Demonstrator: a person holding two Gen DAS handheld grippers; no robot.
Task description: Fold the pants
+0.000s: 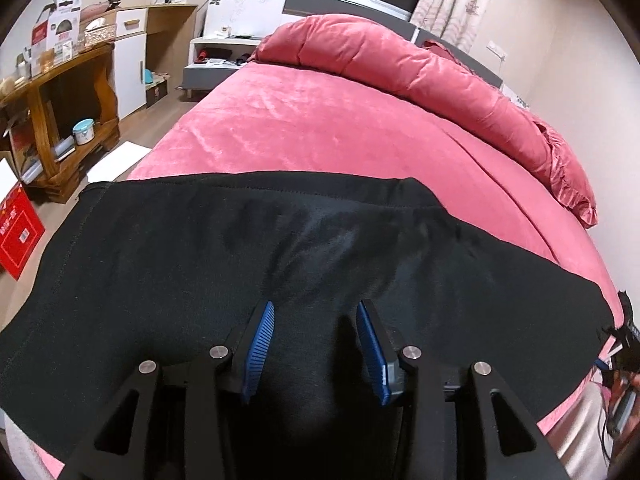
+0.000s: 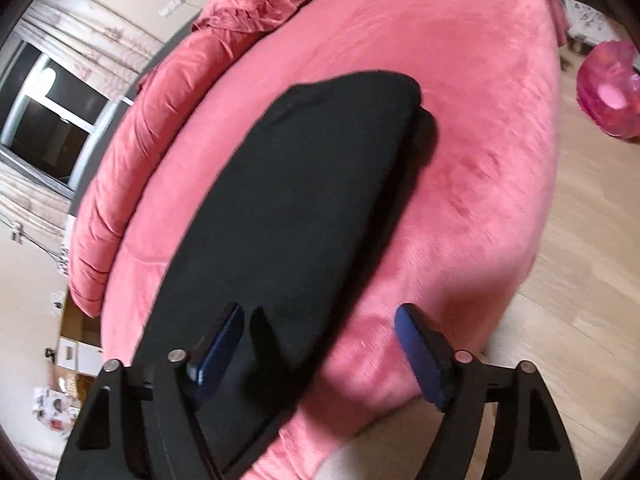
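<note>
Black pants [image 1: 240,248] lie flat across the near part of a pink bed [image 1: 304,120]. My left gripper [image 1: 316,308] is open just above the pants, with nothing between its blue pads [image 1: 260,344]. In the right wrist view the pants [image 2: 304,184] stretch away as a long dark strip, with a folded layer at the far end. My right gripper [image 2: 320,316] is wide open over the near end of the pants and the bed [image 2: 480,120]; its left pad is over the cloth, its right pad [image 2: 420,352] over the bedcover.
A rolled pink duvet [image 1: 420,64] lies along the head of the bed. A wooden shelf [image 1: 68,96] and a red box [image 1: 18,232] stand on the floor to the left. A pink bag [image 2: 608,92] sits on the wooden floor at the right.
</note>
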